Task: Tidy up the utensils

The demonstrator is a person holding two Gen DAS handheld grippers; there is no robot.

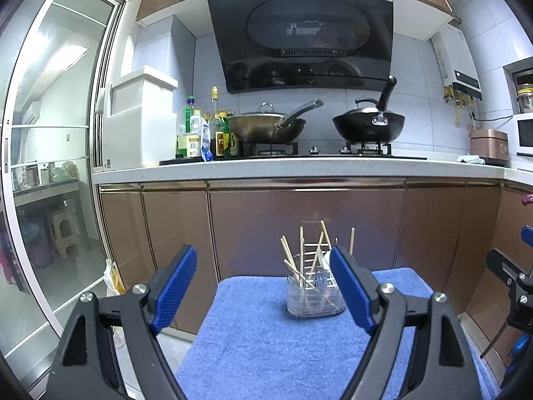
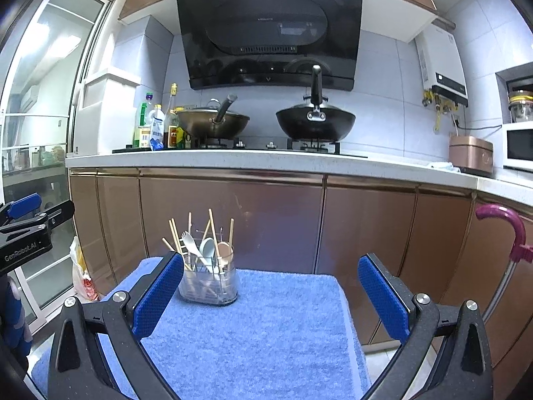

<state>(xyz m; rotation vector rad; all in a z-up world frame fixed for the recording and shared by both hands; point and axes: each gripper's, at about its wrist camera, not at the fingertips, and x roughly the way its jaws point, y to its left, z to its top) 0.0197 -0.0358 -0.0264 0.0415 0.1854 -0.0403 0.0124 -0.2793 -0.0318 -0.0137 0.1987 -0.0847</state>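
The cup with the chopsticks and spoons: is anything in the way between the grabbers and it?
Nothing visible is. Only bare blue towel lies between the open right gripper and the clear utensil holder. The open left gripper also faces it with nothing in front.

left wrist: faces stove, low | right wrist: same | shared: blue towel, utensil holder

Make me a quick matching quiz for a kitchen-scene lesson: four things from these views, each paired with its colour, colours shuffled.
Things:
1. towel
2. right wok
3. rice cooker
4. microwave

Colours:
a. white
b. blue
c. rose-gold
d. black

Pairs: 1-b, 2-d, 3-c, 4-a
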